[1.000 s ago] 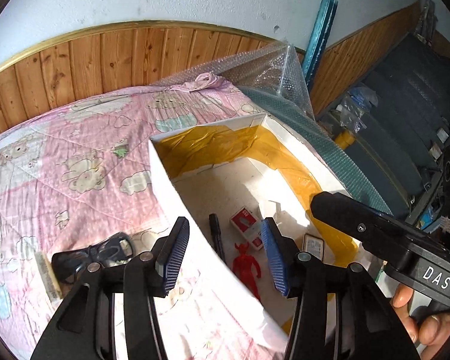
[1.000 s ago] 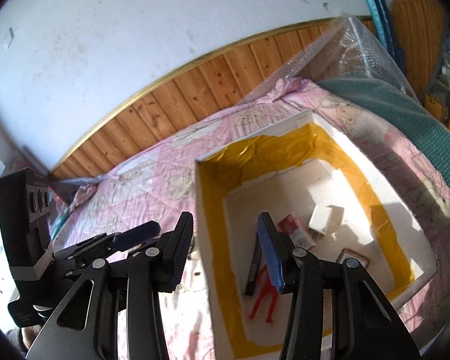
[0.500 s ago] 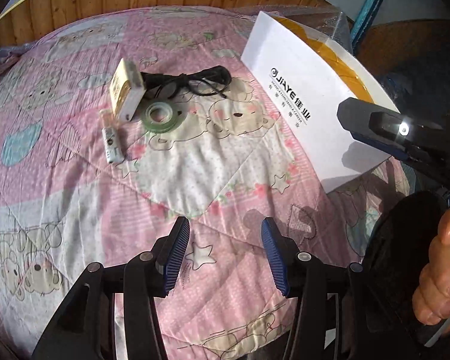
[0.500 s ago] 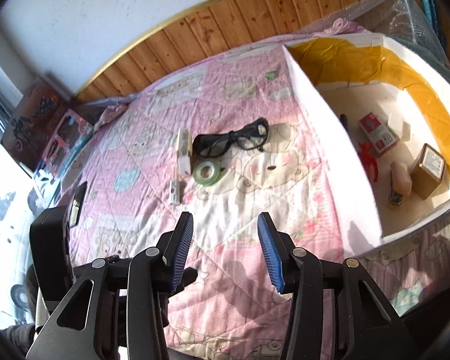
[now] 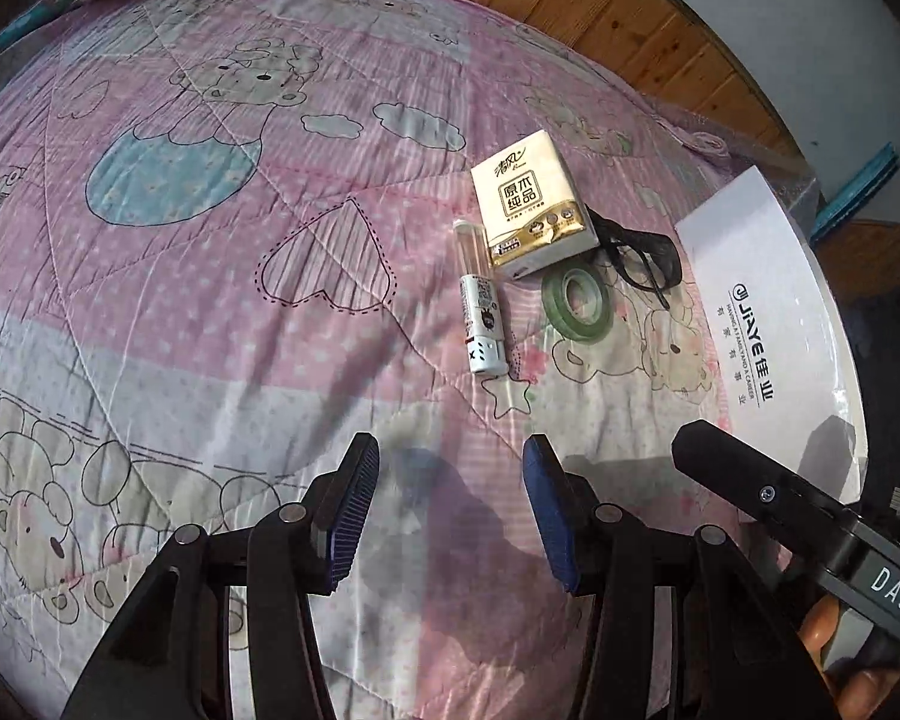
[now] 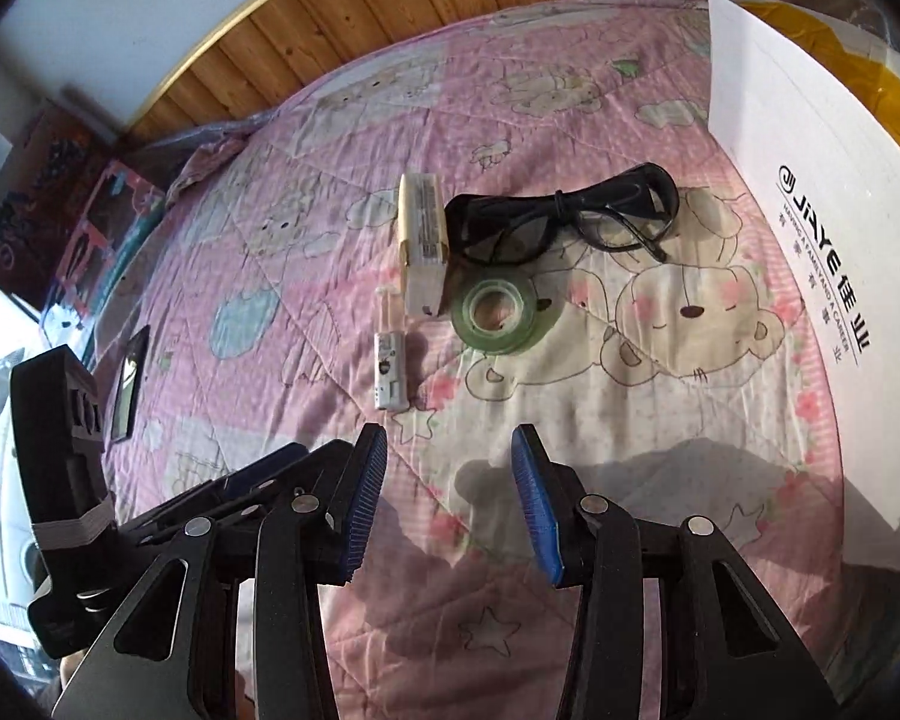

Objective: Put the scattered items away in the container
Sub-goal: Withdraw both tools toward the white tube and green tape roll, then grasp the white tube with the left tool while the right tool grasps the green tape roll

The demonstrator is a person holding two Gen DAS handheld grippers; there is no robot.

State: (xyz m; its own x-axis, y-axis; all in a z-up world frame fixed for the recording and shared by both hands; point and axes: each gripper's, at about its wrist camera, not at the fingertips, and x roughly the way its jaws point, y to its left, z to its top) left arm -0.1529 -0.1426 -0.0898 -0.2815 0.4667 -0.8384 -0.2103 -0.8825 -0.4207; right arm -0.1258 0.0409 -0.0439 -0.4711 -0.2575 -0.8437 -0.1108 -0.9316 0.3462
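Observation:
Four items lie together on the pink quilt: a tissue pack (image 5: pixel 531 204) (image 6: pixel 423 246), a small white tube (image 5: pixel 480 309) (image 6: pixel 390 360), a green tape roll (image 5: pixel 576 300) (image 6: pixel 498 312) and black glasses (image 5: pixel 642 252) (image 6: pixel 570 216). The white box (image 5: pixel 768 324) (image 6: pixel 810 228) stands to their right, its printed outer wall facing me; yellow lining shows at its top in the right wrist view. My left gripper (image 5: pixel 450 516) hovers open over bare quilt, short of the tube. My right gripper (image 6: pixel 447 504) is open too, just short of the tube and tape. Both hold nothing.
The pink bear-print quilt (image 5: pixel 210 300) covers the bed. Wood panelling (image 6: pixel 450 12) and a white wall run behind it. Boxes and a dark flat object (image 6: pixel 129 384) sit at the bed's left edge. The other gripper's body (image 5: pixel 810 516) and a hand show lower right.
Both grippers have pulled back from over the box and swung left and down toward the scattered items, which now look closer. Both stay open and empty.

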